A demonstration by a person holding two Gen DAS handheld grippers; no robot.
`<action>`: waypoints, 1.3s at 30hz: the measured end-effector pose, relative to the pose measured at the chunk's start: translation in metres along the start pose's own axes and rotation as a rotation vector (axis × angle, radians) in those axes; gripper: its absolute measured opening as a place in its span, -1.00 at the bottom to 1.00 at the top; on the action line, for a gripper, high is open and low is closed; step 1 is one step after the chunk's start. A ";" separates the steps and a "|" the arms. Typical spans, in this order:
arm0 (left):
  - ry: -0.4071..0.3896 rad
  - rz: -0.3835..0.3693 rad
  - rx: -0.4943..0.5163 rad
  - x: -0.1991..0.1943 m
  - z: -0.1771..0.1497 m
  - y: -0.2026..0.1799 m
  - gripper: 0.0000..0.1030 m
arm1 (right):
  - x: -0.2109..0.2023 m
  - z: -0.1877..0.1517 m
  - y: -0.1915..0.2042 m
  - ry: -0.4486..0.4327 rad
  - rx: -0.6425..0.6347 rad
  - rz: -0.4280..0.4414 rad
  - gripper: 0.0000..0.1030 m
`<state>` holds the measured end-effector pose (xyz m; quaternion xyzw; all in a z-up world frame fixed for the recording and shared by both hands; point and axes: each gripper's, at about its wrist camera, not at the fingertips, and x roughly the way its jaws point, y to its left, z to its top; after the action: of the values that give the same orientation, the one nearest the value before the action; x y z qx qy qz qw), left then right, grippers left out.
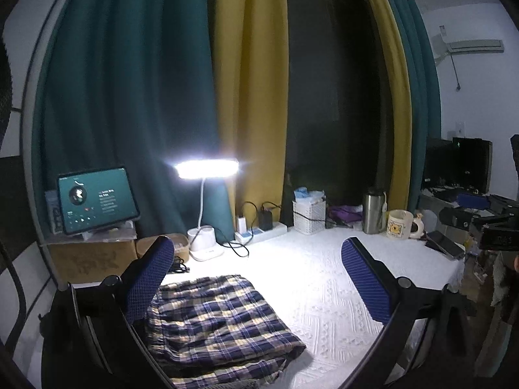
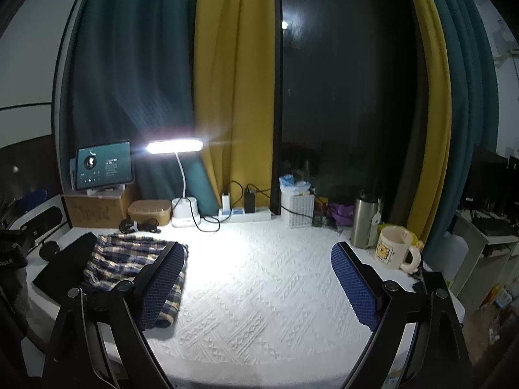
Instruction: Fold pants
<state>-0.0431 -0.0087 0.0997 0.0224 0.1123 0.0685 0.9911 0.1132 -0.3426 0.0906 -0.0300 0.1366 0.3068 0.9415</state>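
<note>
A lit lamp (image 1: 206, 169) glares at mid-frame in both views, with a tablet (image 1: 96, 199) on a cardboard box (image 1: 94, 256) to its left and a power strip (image 1: 261, 230), white basket (image 1: 308, 215), flask (image 1: 373, 210) and mug (image 1: 399, 223) strung along the right. The basket holds blue and white packets, too blurred to name. The pants (image 1: 220, 321), folded into a plaid bundle, lie on the white tablecloth (image 1: 324, 291) at lower left; in the right wrist view a finger hides part of them. The left gripper (image 1: 259, 288) and right gripper (image 2: 259, 287) both hang spread wide, grasping nothing.
</note>
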 end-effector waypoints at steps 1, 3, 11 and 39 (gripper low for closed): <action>-0.007 0.005 -0.002 -0.002 0.001 0.001 0.98 | -0.002 0.002 0.001 -0.003 -0.001 -0.003 0.82; -0.022 0.014 -0.006 -0.006 0.004 0.004 0.98 | -0.005 0.006 0.005 -0.013 -0.005 -0.012 0.82; -0.063 0.046 -0.026 -0.022 0.010 0.015 0.98 | -0.019 0.016 0.016 -0.048 -0.001 -0.042 0.91; -0.052 0.099 -0.049 -0.034 0.008 0.034 0.98 | -0.013 0.023 0.042 -0.029 -0.002 -0.007 0.99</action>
<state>-0.0790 0.0203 0.1176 0.0055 0.0837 0.1195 0.9893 0.0841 -0.3134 0.1173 -0.0269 0.1224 0.3041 0.9444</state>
